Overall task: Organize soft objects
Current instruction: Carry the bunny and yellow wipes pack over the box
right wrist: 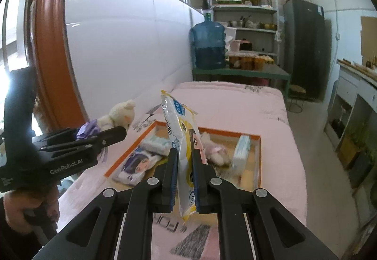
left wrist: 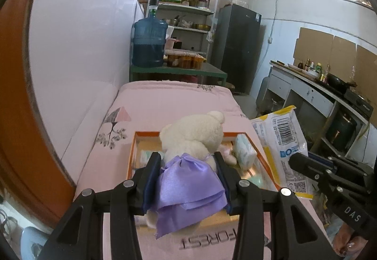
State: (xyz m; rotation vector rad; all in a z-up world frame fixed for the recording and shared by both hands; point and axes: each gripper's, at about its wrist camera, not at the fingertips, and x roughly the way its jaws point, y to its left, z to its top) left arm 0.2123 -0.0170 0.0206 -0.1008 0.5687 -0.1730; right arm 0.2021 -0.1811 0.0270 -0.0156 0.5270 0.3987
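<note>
Purple satin dress [left wrist: 188, 189] hides the teddy bear's [left wrist: 195, 135] lower half.

Left gripper [left wrist: 188, 174] angled downward, jaws clamped on something, right gripper [right wrist: 185, 171] likewise tilted, nearly closed, gripping.

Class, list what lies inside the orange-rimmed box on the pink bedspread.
Inside the orange-rimmed box: a cartoon-print packet, a tissue pack, a small pink plush toy and another tissue pack. The held wipes pack covers the middle.
</note>
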